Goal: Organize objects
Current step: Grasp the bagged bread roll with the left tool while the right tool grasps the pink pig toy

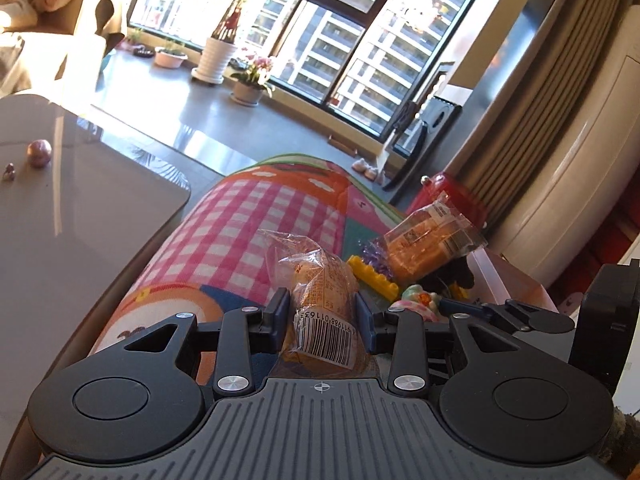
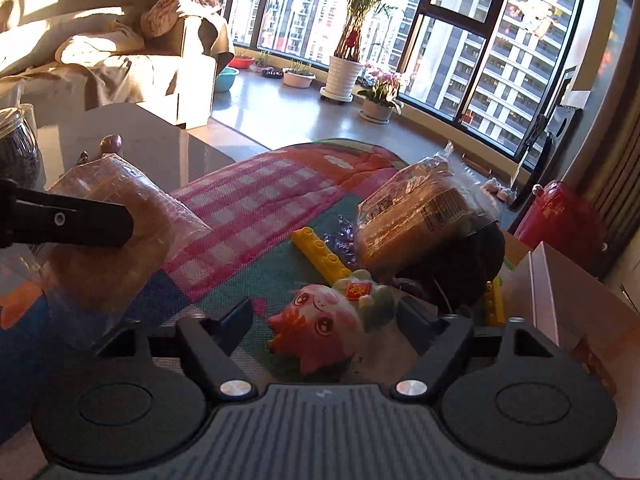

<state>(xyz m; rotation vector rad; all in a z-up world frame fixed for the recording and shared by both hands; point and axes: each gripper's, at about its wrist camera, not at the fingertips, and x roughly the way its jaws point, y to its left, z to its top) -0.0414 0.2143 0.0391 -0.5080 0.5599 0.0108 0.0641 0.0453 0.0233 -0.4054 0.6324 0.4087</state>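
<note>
A wrapped bread roll (image 1: 320, 312) is clamped between the left gripper's (image 1: 322, 316) pads, raised over a patchwork play mat (image 1: 248, 220). A pink cartoon toy (image 2: 320, 328) on the mat is straddled, untouched, by the right gripper's (image 2: 324, 320) wide-set fingers. A yellow toy brick (image 2: 320, 258) lies just beyond.

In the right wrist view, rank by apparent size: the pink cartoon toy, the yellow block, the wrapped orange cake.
1. wrapped orange cake
2. pink cartoon toy, though nearer the camera
3. yellow block
</note>
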